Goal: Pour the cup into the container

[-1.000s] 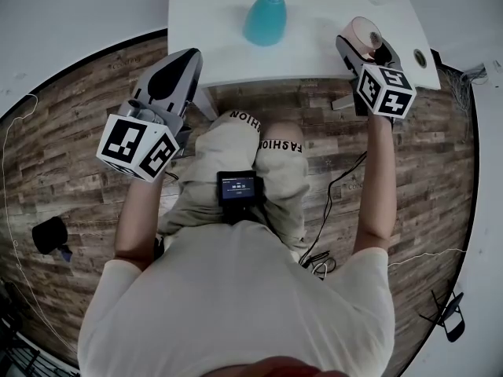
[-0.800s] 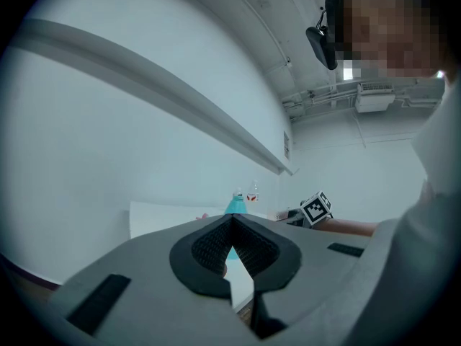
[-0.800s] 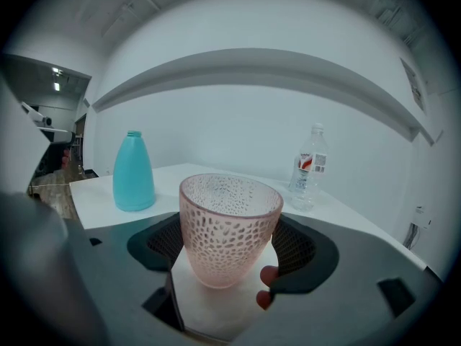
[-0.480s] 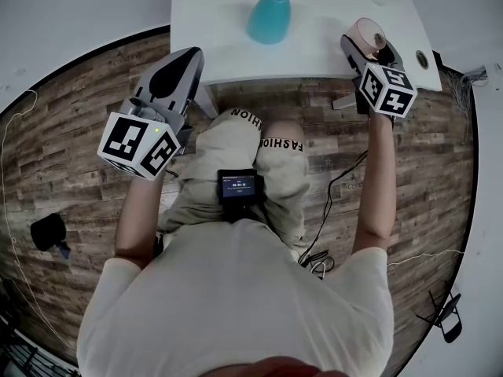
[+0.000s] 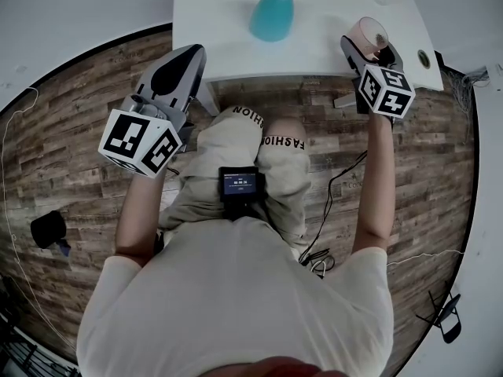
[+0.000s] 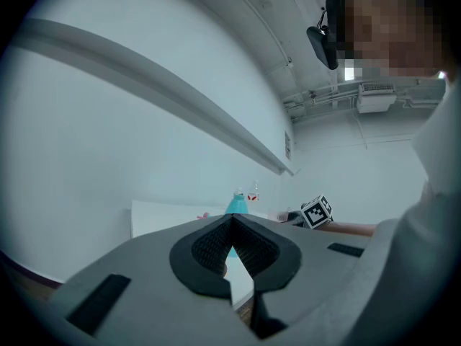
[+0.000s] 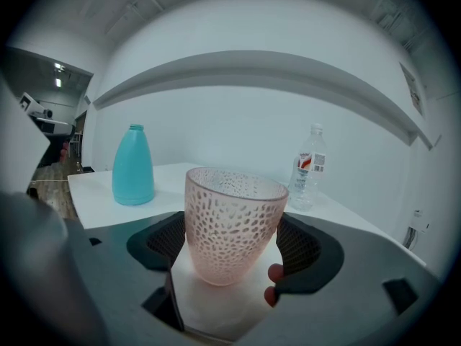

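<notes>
Between the right tongs, seemingly gripped, stands the cup.

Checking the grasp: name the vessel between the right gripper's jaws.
The pink textured cup; the teal bottle and the clear bottle stand farther back.

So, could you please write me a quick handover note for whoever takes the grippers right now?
Left gripper: shut, empty, held over the floor to the left of the table.
Right gripper: jaws on both sides of the pink cup, seemingly gripping it. The cup stands upright near the table's right front edge.
Teal bottle: upright, farther back and to the left.
Done: cup reached.
Left: lift the cup, carry it to the bottle, pour.
</notes>
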Demonstrator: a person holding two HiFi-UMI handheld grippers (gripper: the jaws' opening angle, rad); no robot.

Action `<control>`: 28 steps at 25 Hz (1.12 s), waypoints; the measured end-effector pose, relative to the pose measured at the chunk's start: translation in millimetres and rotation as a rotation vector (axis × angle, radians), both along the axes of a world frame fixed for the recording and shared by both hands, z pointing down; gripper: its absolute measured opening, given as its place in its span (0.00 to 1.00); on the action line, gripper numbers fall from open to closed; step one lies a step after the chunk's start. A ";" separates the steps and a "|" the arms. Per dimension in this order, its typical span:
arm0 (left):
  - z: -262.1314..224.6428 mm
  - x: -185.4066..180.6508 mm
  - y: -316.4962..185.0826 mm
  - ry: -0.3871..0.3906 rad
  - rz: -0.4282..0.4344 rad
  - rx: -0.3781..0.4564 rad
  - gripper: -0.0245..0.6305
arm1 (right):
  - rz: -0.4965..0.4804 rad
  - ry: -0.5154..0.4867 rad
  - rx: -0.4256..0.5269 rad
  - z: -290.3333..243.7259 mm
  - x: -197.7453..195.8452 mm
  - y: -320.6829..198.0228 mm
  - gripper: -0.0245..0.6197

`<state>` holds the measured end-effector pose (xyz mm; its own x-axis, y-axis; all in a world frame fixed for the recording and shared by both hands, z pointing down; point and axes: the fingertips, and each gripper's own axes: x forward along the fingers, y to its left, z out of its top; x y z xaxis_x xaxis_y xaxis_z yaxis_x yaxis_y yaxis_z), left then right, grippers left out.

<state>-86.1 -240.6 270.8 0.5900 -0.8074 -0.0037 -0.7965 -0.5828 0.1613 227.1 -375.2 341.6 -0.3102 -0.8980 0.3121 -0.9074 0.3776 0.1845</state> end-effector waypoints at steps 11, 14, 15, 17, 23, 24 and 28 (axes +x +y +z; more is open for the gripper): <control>-2.0 -0.5 2.7 0.000 0.001 0.003 0.05 | 0.010 -0.041 0.133 -47.0 1.4 25.6 0.69; -1.7 -1.6 4.8 0.000 0.003 0.002 0.05 | 0.015 -0.051 0.164 -58.8 0.7 44.7 0.69; -0.6 -1.8 5.5 -0.001 0.003 0.000 0.05 | 0.018 -0.051 0.174 -61.0 1.3 51.5 0.69; 2.5 -1.5 6.7 -0.003 0.003 -0.003 0.05 | 0.021 -0.053 0.191 -64.0 3.4 64.8 0.69; 7.9 -1.5 11.6 -0.008 0.005 -0.006 0.05 | 0.011 -0.074 0.225 -76.5 11.2 103.4 0.69; 9.6 -1.5 12.8 -0.012 0.006 -0.007 0.05 | 0.010 -0.073 0.236 -78.3 12.2 110.8 0.67; 20.0 -2.8 18.8 -0.022 0.006 -0.020 0.05 | 0.024 -0.033 0.274 -76.8 19.1 140.1 0.53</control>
<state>-88.9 -221.8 290.9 0.5946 -0.8036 0.0254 -0.7964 -0.5843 0.1560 246.2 -235.1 264.8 -0.2938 -0.9547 0.0463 -0.9228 0.2959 0.2466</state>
